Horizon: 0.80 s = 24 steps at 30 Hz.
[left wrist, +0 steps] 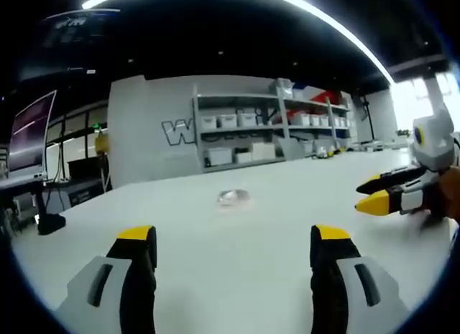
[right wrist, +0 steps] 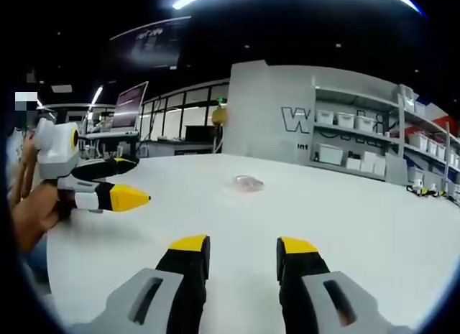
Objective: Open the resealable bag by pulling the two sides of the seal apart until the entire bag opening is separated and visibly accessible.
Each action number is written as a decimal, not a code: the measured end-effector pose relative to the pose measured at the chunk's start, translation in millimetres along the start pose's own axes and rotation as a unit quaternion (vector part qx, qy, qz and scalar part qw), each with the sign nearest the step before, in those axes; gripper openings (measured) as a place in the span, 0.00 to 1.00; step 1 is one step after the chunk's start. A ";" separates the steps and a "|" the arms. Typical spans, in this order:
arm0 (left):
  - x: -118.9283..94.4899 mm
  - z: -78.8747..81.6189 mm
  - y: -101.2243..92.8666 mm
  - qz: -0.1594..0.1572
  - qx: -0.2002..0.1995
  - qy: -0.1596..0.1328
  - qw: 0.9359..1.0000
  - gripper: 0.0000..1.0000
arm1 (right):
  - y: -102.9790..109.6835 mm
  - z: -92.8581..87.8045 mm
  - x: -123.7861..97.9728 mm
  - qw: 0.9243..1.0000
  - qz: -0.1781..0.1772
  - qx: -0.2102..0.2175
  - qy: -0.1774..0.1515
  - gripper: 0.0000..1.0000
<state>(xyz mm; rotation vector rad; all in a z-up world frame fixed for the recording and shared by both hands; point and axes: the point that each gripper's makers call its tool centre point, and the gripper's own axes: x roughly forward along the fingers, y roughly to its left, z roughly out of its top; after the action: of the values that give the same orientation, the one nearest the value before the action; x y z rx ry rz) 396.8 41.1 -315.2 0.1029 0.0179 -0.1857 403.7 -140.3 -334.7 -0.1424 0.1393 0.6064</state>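
**Bag alone on the white table**

The clear bag (left wrist: 233, 197) lay at twelve o'clock on my white table (left wrist: 237, 276), shelves (left wrist: 269, 129) behind. My left claw (left wrist: 235, 242) gaped wide; my right claw (right wrist: 243, 248) stood narrower, both empty.

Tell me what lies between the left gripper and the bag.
Nothing: in the left gripper view, bare white table runs from the left gripper to the bag.

Left claw (left wrist: 233, 240) jaws wide apart, right claw (right wrist: 243, 249) narrower, both empty
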 end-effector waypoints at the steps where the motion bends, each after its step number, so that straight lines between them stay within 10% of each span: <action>1: 0.0 0.0 0.0 0.000 0.000 0.000 1.000 0.88 | -0.2 -0.1 0.1 1.000 0.000 0.000 0.000 0.36; 24: 0.1 0.0 -0.1 -0.001 -0.003 -0.001 1.000 0.88 | -0.1 0.8 4.7 1.000 0.005 -0.001 0.004 0.36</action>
<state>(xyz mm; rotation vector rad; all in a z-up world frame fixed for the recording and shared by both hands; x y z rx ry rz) 396.8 40.9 -315.2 0.0967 0.0163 -0.1878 407.7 -137.6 -334.7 -0.1452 0.1467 0.6150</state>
